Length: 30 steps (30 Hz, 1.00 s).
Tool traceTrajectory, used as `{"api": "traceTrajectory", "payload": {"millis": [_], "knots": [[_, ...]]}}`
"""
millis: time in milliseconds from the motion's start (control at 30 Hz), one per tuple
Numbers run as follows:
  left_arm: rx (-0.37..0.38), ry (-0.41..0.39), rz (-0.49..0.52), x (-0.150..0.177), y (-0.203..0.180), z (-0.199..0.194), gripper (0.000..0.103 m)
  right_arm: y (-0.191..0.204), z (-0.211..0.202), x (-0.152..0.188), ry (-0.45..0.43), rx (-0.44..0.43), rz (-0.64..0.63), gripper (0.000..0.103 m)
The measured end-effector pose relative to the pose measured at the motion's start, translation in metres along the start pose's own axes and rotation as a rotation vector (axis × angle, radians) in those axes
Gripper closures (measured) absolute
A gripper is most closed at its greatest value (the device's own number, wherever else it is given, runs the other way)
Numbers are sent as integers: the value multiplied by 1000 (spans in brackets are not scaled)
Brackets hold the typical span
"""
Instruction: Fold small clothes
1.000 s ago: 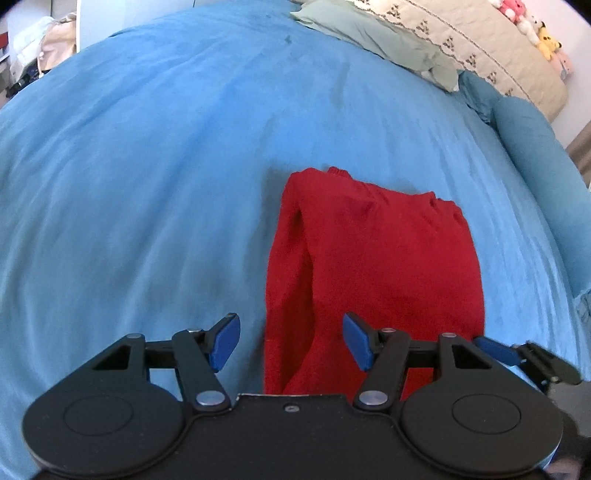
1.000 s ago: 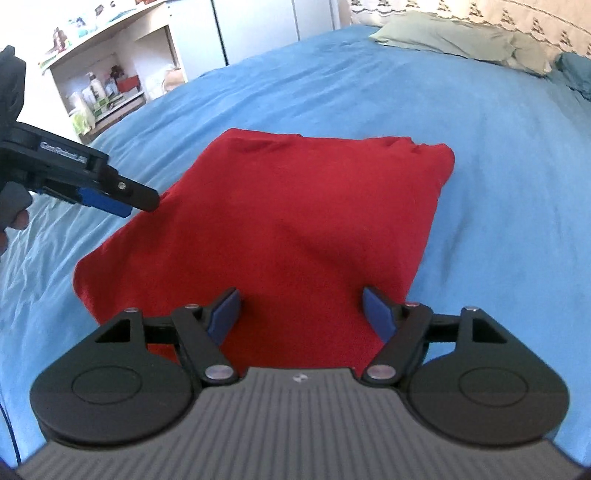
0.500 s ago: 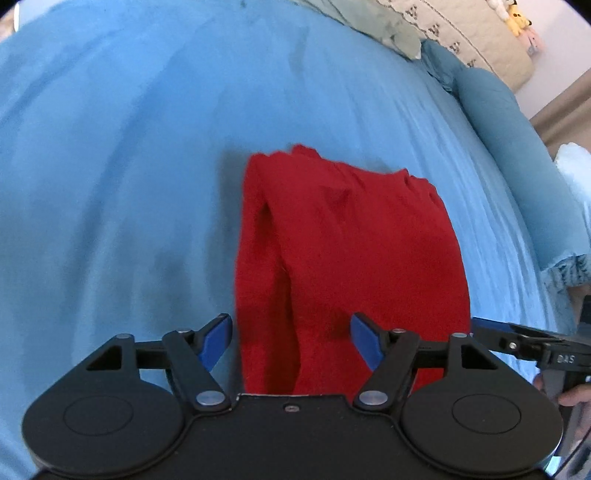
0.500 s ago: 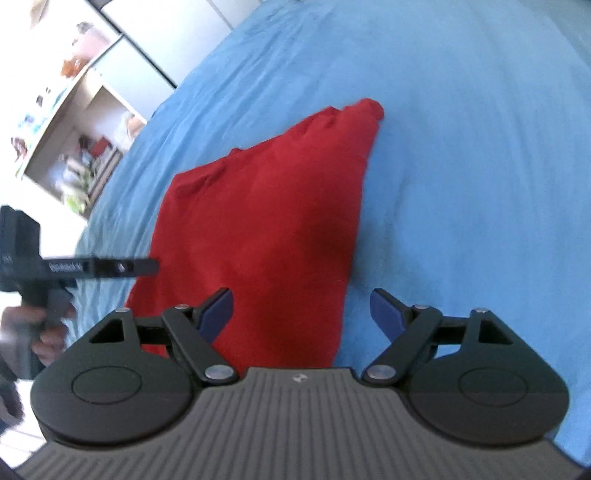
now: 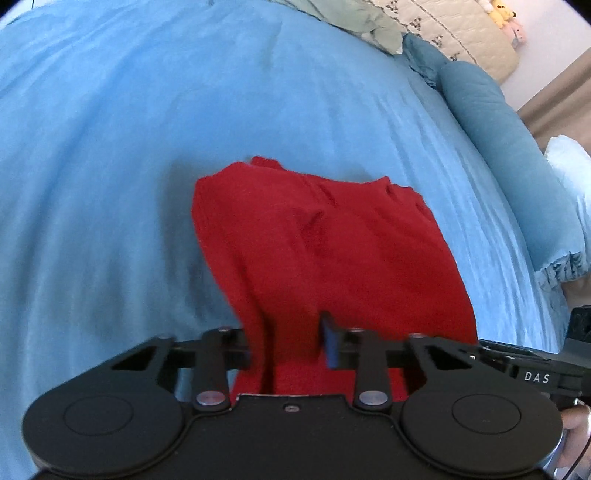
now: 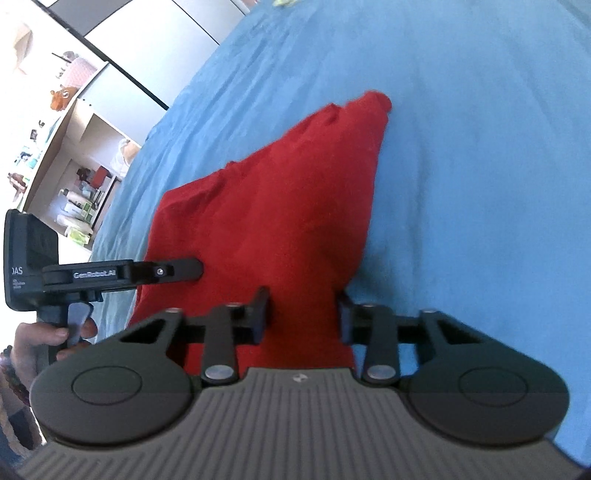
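Here the left gripper [image 5: 286, 345] is pinching the near hem of the soft red knitted garment [image 5: 332, 251], its fingers drawn in on a bunched pleat of cloth. The right gripper [image 6: 303, 317] is clamping the same near edge at the other corner, red fabric filling the gap between its dark pads [image 6: 260, 310]. In the right wrist view the left gripper is reaching in from nine o'clock, its tip touching the garment's side.

The garment is lying on the wide blue bed cover [image 5: 110, 166], already doubled into a narrow panel running away toward twelve o'clock, its far end slightly ruffled. At one o'clock in the left view pale green pillows [image 5: 354, 18] and a blue bolster [image 5: 491, 122] are resting well apart from it.

Judging by this, the step in hand is carrying the near edge over to the far one. Doing it well is likely meaning lifting both corners level, keeping the hem taut between them, and laying it down squarely so no crease is trapping underneath.
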<state>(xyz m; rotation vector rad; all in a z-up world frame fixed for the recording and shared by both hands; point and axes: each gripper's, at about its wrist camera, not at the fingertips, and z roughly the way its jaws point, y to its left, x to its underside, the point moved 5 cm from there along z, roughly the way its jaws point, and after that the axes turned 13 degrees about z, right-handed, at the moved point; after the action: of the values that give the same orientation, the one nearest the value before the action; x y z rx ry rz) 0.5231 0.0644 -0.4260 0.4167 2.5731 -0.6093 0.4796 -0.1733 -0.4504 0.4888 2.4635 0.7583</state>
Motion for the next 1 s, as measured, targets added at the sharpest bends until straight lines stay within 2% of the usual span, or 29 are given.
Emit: {"api": "traceTrajectory", "payload": {"millis": [100, 233, 467, 600, 733, 833, 933, 1000], "knots": [[-17, -20, -2, 0, -8, -11, 75, 16, -13, 3, -43, 3, -46, 63], [12, -63, 6, 1, -30, -36, 76, 34, -41, 8, -90, -19, -74, 64], [60, -98, 49, 23, -94, -81, 76, 31, -123, 31, -111, -37, -50, 64], [84, -64, 82, 55, -136, -79, 76, 8, -166, 57, -98, 9, -41, 64], [96, -15, 120, 86, -173, -60, 76, -32, -191, 93, -80, 64, -16, 64], [77, 9, 162, 104, -188, -40, 76, -70, -194, 117, -69, 87, 33, 64], [20, 16, 171, 115, -187, -24, 75, -103, -186, 133, -71, 100, 74, 62], [12, 11, 155, 120, -182, -21, 74, -116, -179, 140, -76, 96, 88, 60]]}}
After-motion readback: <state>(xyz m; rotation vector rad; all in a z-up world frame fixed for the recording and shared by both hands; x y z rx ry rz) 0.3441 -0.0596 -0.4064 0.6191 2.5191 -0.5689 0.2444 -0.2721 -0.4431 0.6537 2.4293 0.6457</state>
